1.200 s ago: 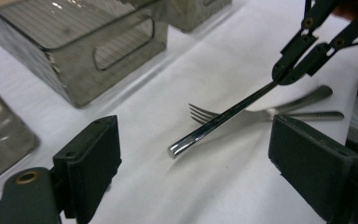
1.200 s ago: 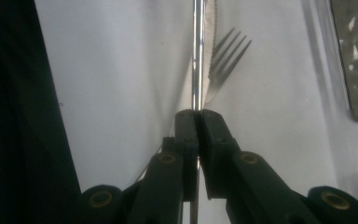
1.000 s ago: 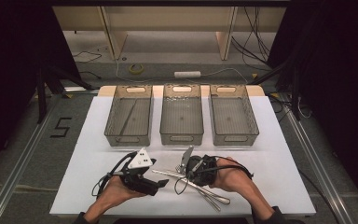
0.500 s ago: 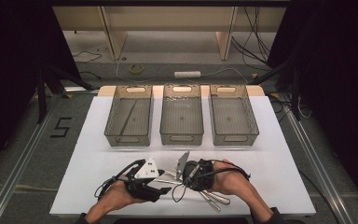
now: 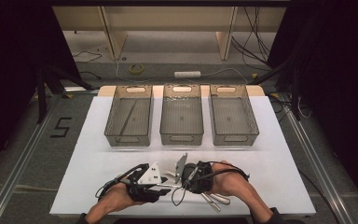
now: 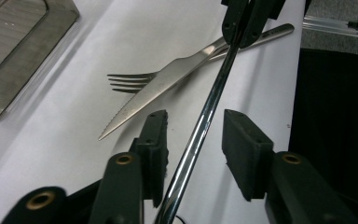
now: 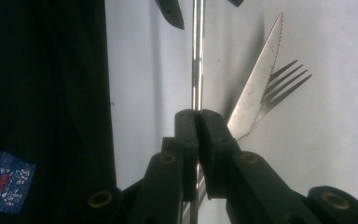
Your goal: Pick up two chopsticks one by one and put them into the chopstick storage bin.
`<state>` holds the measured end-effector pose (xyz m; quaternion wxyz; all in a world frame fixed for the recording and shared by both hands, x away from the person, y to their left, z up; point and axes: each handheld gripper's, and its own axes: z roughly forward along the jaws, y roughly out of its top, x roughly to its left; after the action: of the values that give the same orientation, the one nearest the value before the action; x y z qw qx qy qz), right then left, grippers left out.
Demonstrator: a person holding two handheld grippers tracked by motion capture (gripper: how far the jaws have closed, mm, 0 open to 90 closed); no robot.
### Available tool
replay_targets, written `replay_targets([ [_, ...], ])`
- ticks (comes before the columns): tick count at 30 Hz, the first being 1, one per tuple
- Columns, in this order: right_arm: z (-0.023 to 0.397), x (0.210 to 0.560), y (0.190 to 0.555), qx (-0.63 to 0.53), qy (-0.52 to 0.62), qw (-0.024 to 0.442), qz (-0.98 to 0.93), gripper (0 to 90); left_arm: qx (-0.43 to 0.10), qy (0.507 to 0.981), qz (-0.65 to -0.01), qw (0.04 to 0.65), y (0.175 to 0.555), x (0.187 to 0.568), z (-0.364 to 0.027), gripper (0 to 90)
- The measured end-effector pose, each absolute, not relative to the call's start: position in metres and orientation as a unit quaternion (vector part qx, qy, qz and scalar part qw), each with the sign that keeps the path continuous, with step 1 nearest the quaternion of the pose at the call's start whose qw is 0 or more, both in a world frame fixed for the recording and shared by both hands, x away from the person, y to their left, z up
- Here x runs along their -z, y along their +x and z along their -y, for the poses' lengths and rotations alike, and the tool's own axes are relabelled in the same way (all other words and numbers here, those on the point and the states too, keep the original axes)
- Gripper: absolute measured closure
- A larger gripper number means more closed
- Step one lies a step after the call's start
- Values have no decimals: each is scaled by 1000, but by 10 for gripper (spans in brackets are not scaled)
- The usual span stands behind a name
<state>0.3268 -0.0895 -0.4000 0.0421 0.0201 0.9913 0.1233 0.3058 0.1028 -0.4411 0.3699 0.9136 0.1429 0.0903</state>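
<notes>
My right gripper [image 7: 197, 114] is shut on a thin shiny metal stick [image 7: 196, 60], which runs straight ahead from its jaws. The same stick [image 6: 200, 126] passes between the jaws of my left gripper [image 6: 195, 119]. Those jaws have just been closing around it, and a gap still shows on each side of the stick, so the pads [image 6: 242, 149] do not press it. In the high view both grippers [image 5: 165, 185] [image 5: 186, 179] meet tip to tip near the table's front edge. A knife [image 6: 168, 88] lies across a fork [image 6: 130, 81] on the white table beside the stick.
Three clear mesh-bottomed bins [image 5: 129, 119] [image 5: 182, 116] [image 5: 233, 116] stand in a row at the back of the white table [image 5: 270, 158]. The left bin holds a thin stick. More cutlery [image 5: 214, 199] lies under the right hand. The table's front edge is close to both hands.
The left gripper has turned and shifted slightly toward the right gripper, so the two now sit closer together. The right hand has hardly moved.
</notes>
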Motion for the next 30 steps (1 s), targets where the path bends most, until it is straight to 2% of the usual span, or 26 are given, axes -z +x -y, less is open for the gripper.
replay_targets([
  [13,91,400,324,-122,-5,26,-992,861,-60,924,-99,363,303,442,-103,774],
  [18,96,396,331,-149,11,19,-989,824,-42,925,-96,365,302,442,-105,831],
  [23,109,384,338,-214,59,10,-975,670,-53,918,-124,373,306,440,-110,833],
  [25,111,381,341,-230,65,24,-971,578,-59,913,-139,379,308,438,-113,834],
  [30,115,375,343,-269,97,49,-957,467,-78,901,-181,387,315,435,-120,834],
])
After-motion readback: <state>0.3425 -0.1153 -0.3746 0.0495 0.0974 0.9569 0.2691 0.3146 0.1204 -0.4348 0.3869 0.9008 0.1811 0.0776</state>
